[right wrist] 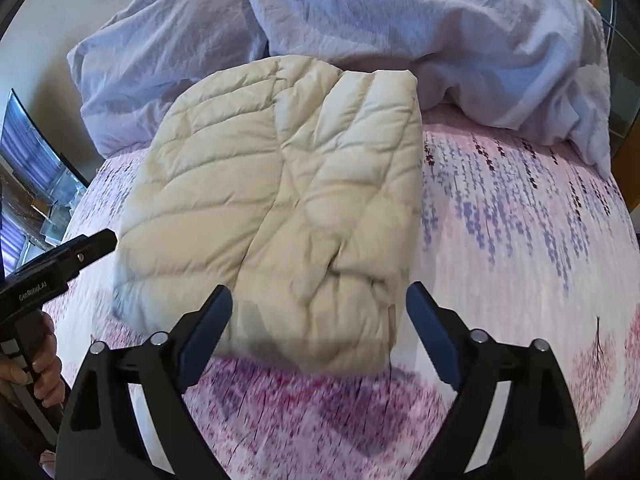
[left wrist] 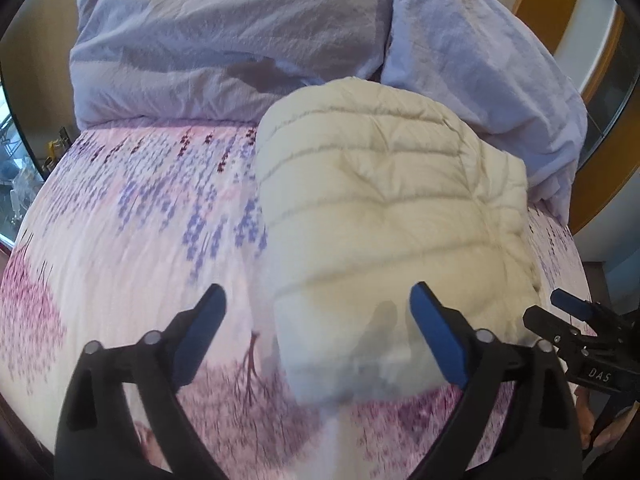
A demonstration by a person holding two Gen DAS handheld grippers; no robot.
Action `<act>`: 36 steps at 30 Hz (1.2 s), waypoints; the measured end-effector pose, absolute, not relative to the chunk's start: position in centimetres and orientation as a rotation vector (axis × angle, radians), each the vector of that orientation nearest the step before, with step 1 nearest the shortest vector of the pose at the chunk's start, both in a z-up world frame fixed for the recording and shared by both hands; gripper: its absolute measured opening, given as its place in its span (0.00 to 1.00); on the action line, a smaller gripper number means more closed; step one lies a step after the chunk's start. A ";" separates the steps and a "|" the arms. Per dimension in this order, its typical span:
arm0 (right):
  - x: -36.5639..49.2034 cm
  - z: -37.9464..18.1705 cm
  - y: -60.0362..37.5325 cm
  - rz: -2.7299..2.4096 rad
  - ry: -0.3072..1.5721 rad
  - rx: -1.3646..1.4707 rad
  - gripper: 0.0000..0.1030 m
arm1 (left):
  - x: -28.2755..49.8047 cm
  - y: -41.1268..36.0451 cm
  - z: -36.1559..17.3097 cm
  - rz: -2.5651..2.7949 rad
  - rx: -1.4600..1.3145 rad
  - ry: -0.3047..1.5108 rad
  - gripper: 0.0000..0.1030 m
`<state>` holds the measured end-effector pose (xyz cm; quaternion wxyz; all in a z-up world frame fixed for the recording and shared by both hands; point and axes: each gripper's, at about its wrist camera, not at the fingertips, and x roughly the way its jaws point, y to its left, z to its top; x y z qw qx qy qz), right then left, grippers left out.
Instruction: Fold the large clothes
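Both grippers stood wide open with nothing clamped — our left gripper [left wrist: 318, 304] hung over the near end of the cream quilted down jacket [left wrist: 384, 208], its left finger over the bedsheet and its right finger over the padding, while our right gripper [right wrist: 320, 302] spanned the jacket's near right corner without pressing it. We saw the jacket folded into a thick rectangular bundle, lying on the pink floral bedsheet [right wrist: 520, 240] with its far edge against the rumpled lavender duvet [right wrist: 400, 12]. We could also see a hand [right wrist: 38, 356] on the left gripper's handle — only in the right wrist view.
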<state>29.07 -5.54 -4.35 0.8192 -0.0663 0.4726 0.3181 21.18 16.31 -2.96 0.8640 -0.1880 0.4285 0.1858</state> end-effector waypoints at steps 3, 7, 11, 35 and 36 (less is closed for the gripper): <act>27.3 -3.8 -6.2 0.676 0.981 -0.159 0.94 | 19.5 15.2 -2.7 0.375 -0.415 0.885 0.98; 25.4 -3.4 -7.3 0.668 0.975 -0.158 0.98 | 17.6 13.6 -2.2 0.362 -0.413 0.881 0.98; 23.8 -3.0 -8.3 0.650 0.978 -0.159 0.99 | 15.9 11.7 -1.8 0.353 -0.383 0.883 0.98; 18.0 -1.1 -11.8 0.619 1.002 -0.110 0.99 | 9.7 6.7 0.2 0.335 -0.381 0.890 0.98; 18.0 -1.1 -11.9 0.617 1.005 -0.106 0.99 | 9.5 6.7 0.2 0.335 -0.383 0.890 0.98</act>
